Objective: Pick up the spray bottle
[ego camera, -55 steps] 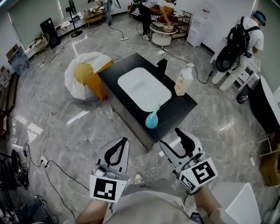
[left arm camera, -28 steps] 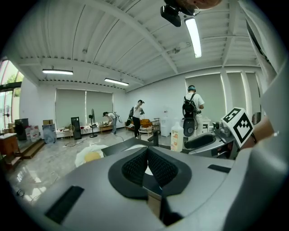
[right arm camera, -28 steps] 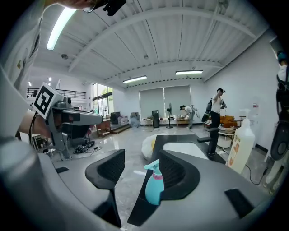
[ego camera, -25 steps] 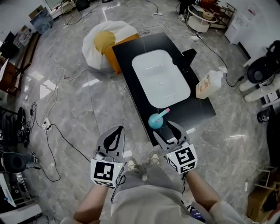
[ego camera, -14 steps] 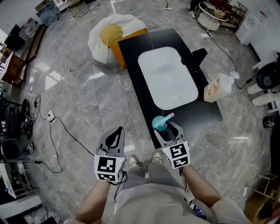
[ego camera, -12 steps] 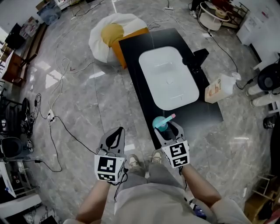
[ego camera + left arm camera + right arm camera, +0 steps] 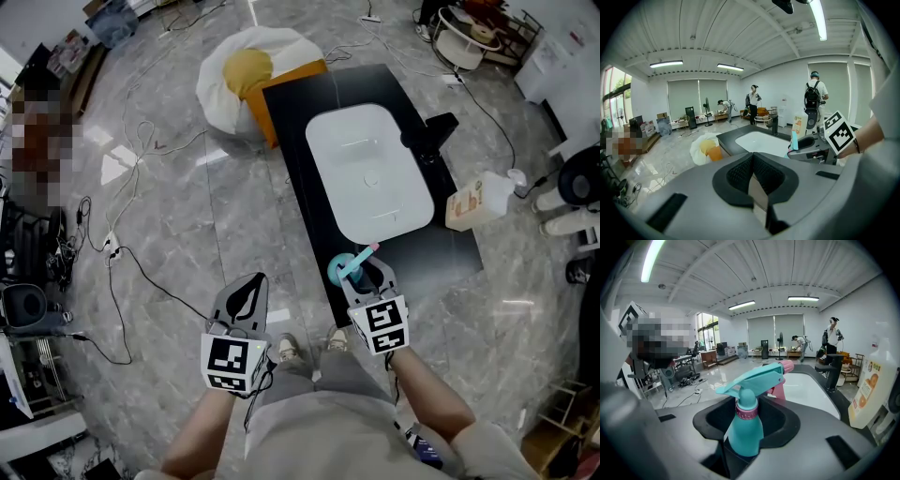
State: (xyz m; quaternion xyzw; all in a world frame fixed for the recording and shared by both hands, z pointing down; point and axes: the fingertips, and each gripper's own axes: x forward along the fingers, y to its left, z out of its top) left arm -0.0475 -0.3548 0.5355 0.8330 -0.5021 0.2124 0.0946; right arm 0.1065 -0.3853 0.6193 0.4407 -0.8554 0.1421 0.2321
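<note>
A teal spray bottle (image 7: 341, 273) with a pink nozzle tip stands upright at the near corner of the black counter (image 7: 298, 178). My right gripper (image 7: 367, 272) reaches around it from the near side. In the right gripper view the spray bottle (image 7: 745, 430) stands in the hollow between the jaws of the right gripper (image 7: 746, 408), which are closing; a thin gap still shows at its left side. My left gripper (image 7: 247, 284) hangs over the floor to the left of the counter, fingertips together and holding nothing. The left gripper (image 7: 753, 164) shows no more than a narrow slit.
A white basin (image 7: 369, 172) is sunk in the counter, with a black faucet (image 7: 434, 139) at its right. A white and orange pump bottle (image 7: 479, 201) stands near the counter's right edge. A white and yellow beanbag (image 7: 246, 64) lies beyond it; cables (image 7: 131, 272) trail on the floor.
My right gripper has moved forward and down until its jaws stand around the spray bottle, and they have narrowed. The left gripper has sunk a little.
</note>
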